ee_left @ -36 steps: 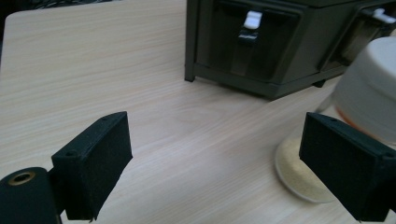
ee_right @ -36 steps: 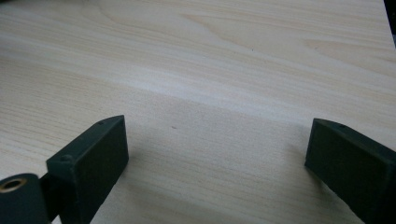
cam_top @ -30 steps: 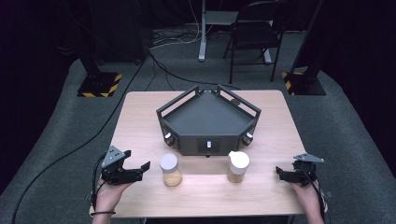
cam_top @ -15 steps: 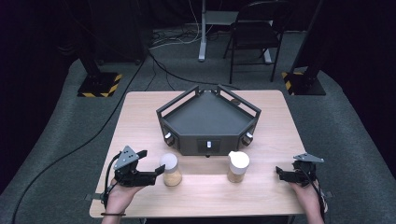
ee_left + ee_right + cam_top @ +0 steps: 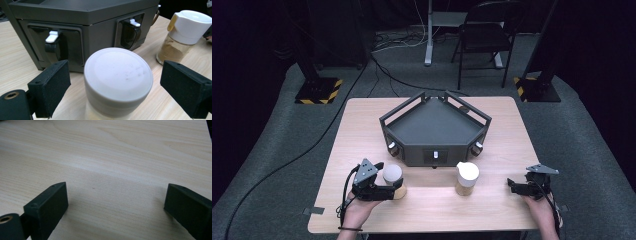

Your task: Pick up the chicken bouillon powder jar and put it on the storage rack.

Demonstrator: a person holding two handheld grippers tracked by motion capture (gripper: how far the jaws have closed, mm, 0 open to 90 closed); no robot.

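Tongs in your left hand stood wide, one black pad on each side of the round grey-lidded glass jar of tan powder, with a clear gap left on both sides, so nothing was gripped. You had them low and level across the pale wooden worktop, a placing that reads as set for a side grasp just below the lid, where the jar's wall is straight. That jar stood upright near the front edge of the worktop, just in front of the left corner of the dark grey angular tray-topped box with white latches; its long axis ran straight up, lid facing the ceiling, and being round it pointed no way in particular.

Further right, the white-capped glass shaker of brown spice also stood upright, apart from the first jar and before the box's front; in the left gripper view its yellowish spout tab faced towards the box.

Your right-hand tongs were wide too, bare worktop between the pads, resting well apart from the shaker, probably kept out of the way.
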